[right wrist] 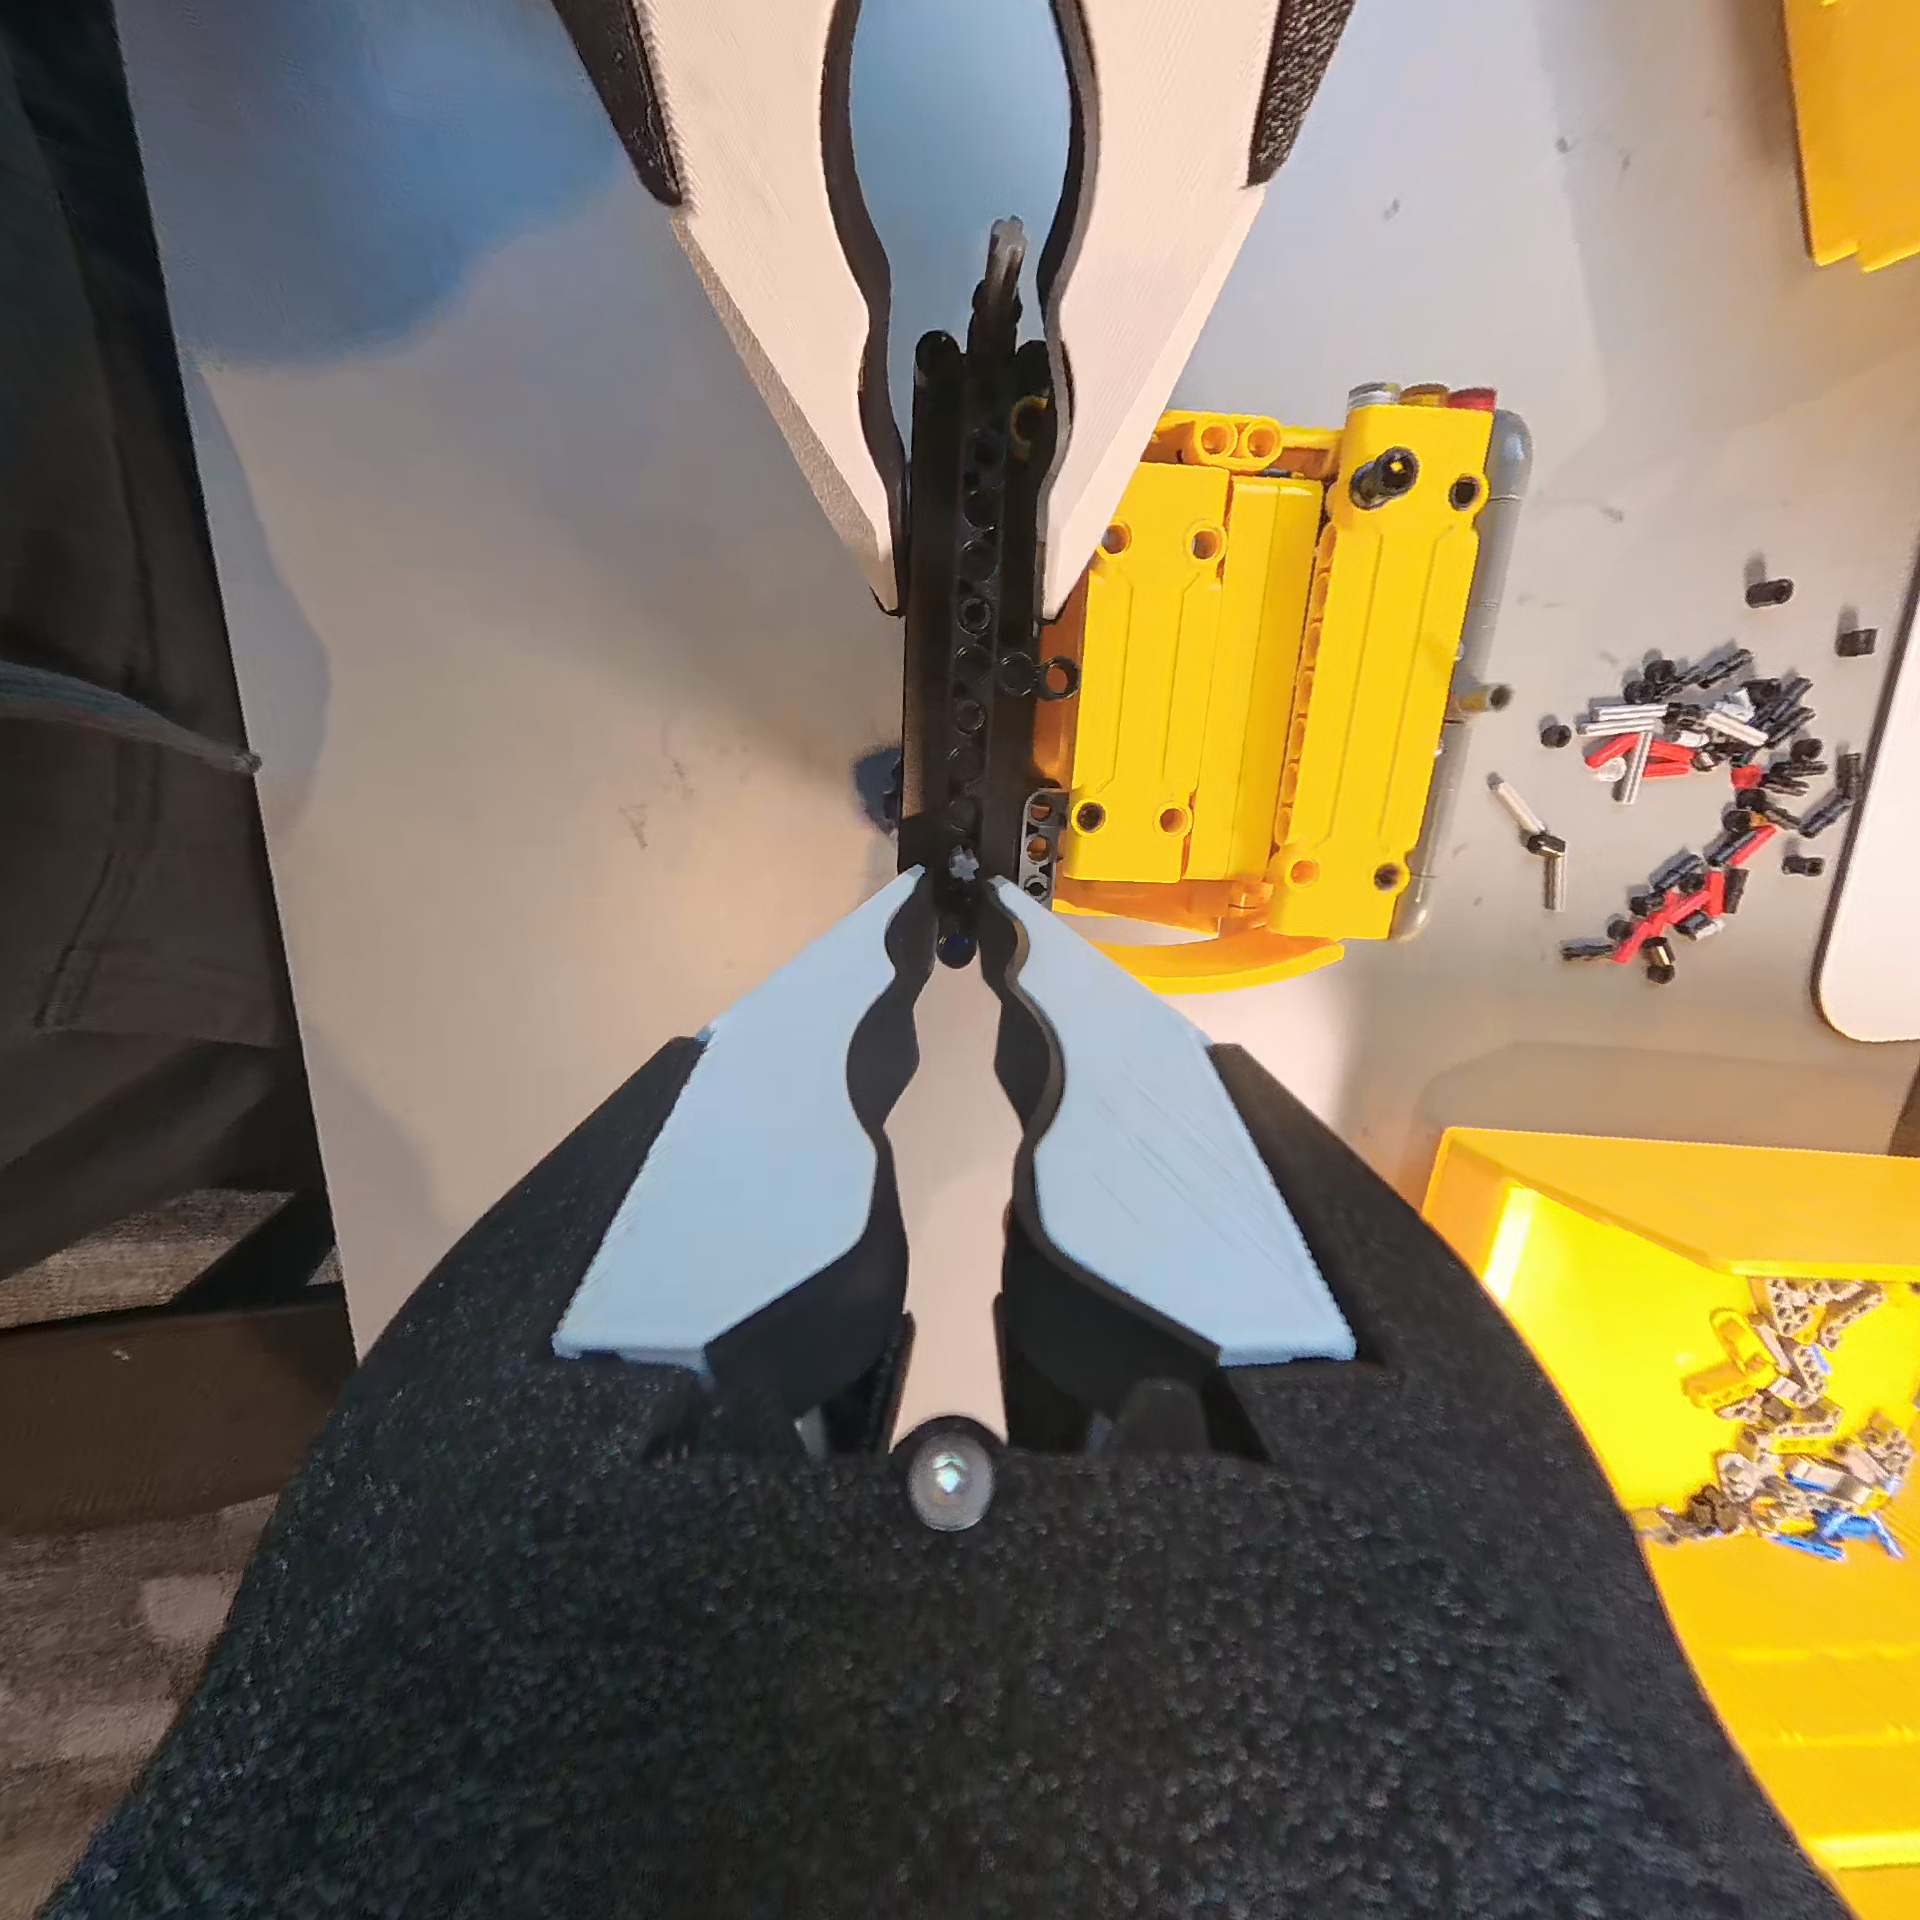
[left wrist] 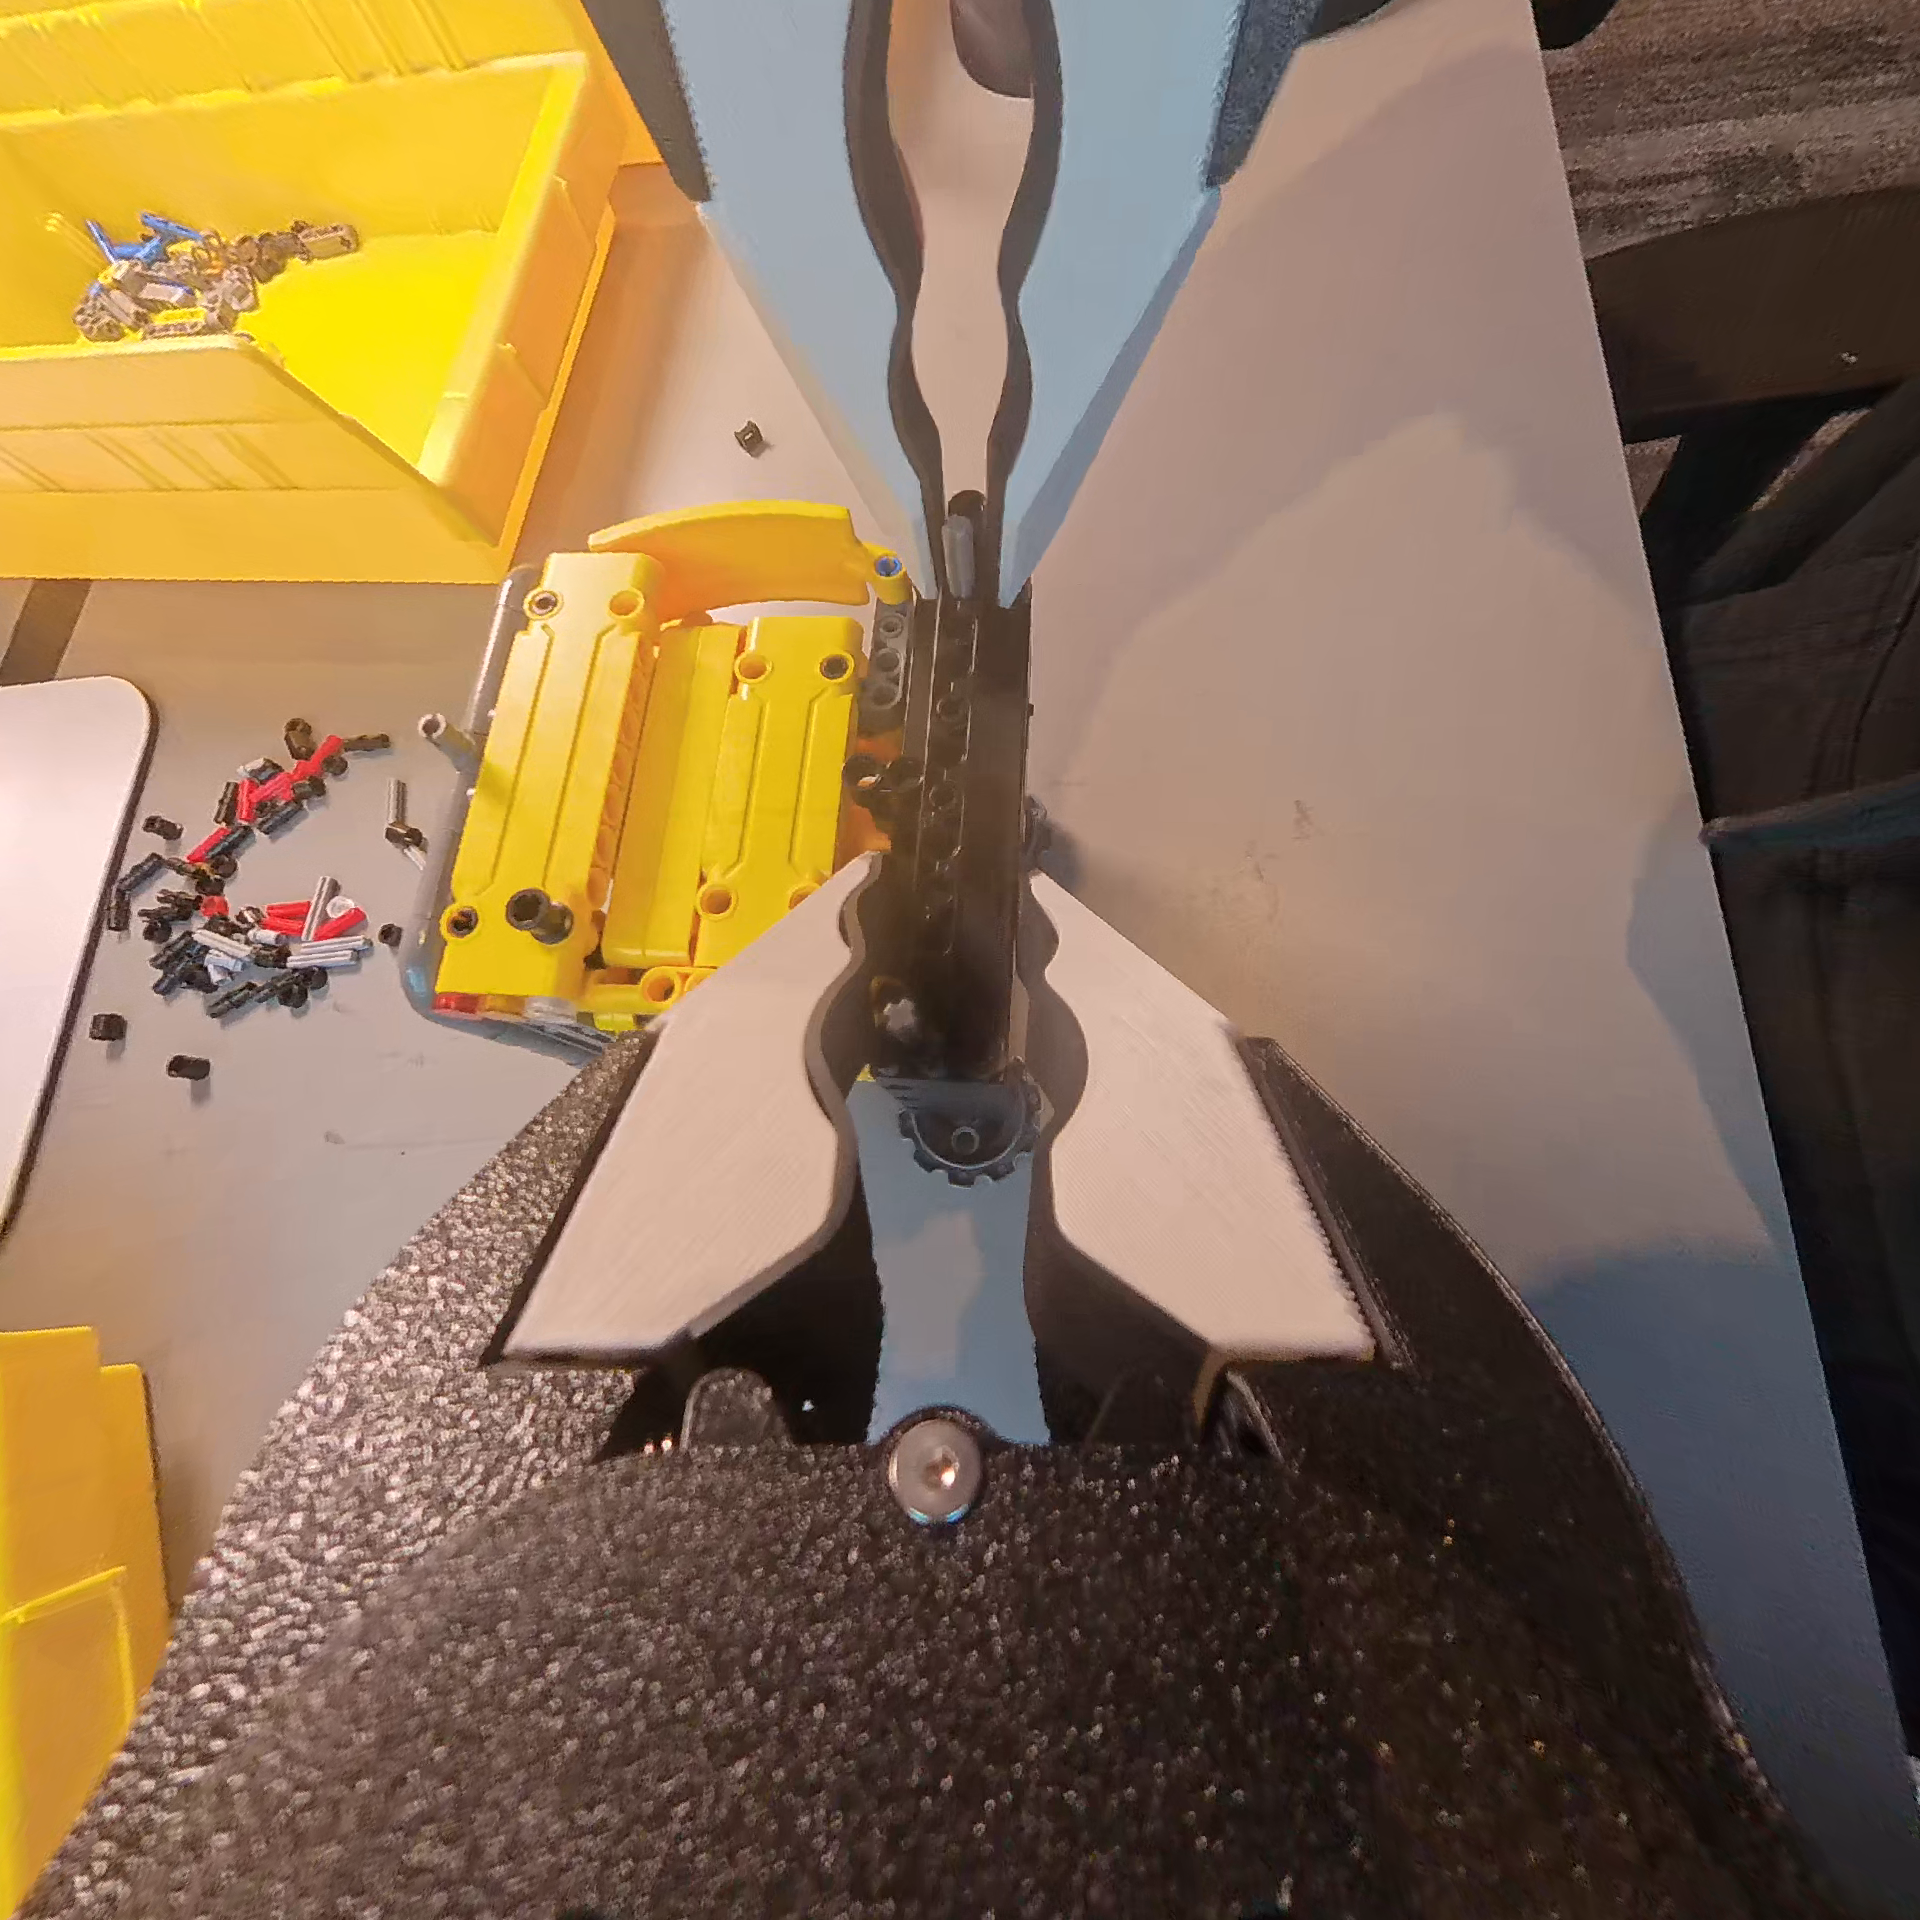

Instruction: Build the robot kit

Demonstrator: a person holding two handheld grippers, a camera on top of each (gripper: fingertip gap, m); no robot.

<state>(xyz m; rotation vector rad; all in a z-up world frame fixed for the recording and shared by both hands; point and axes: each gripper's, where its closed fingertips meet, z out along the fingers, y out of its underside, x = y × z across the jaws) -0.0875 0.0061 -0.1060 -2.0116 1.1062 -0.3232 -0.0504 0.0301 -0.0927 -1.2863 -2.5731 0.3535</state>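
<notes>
The left tool and right tool clamp opposite ends of a black beam assembly, its long axis running between them, beside a yellow model on the counter.

The beam assembly lies on the counter between both grippers, panel model beside it, loose pins beyond

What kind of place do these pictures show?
Probably a hobby or assembly workbench: a grey table, yellow sorting bins of small parts, loose pins, and a half-built yellow and black toy model.
</notes>
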